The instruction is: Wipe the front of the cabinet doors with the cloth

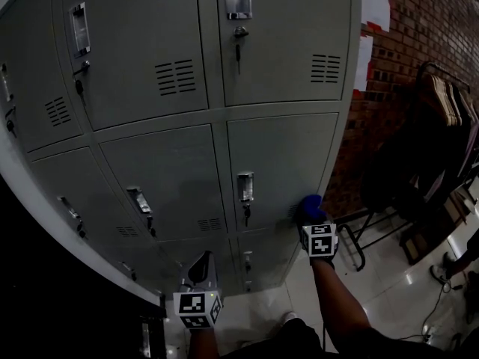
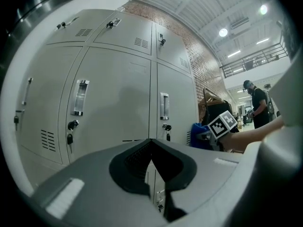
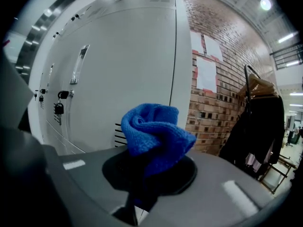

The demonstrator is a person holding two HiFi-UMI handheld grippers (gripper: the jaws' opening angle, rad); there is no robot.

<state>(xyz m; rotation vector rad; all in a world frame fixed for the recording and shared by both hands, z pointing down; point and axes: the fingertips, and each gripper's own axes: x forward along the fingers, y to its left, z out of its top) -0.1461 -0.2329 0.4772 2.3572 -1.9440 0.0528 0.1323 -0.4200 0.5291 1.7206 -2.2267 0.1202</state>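
The grey metal cabinet [image 1: 277, 155] fills the head view, with several locker doors, each with a handle and a keyed lock. My right gripper [image 1: 316, 226] is shut on a bunched blue cloth [image 1: 310, 206], held by the lower right door near its vent slots; I cannot tell whether it touches. In the right gripper view the cloth [image 3: 154, 131] bulges over the right gripper [image 3: 149, 167], with the door [image 3: 128, 65] just behind. My left gripper [image 1: 200, 269] hangs lower left, shut and empty. The left gripper [image 2: 151, 144] faces the doors [image 2: 118, 93], with the cloth [image 2: 200, 135] at its right.
A brick wall [image 1: 404, 58] with white papers [image 3: 206, 65] stands right of the cabinet. A rack of dark garments [image 1: 441, 126] stands on the shiny floor [image 1: 389, 275]. Keys hang in the locks [image 1: 246, 214]. A person [image 2: 258, 105] stands far off.
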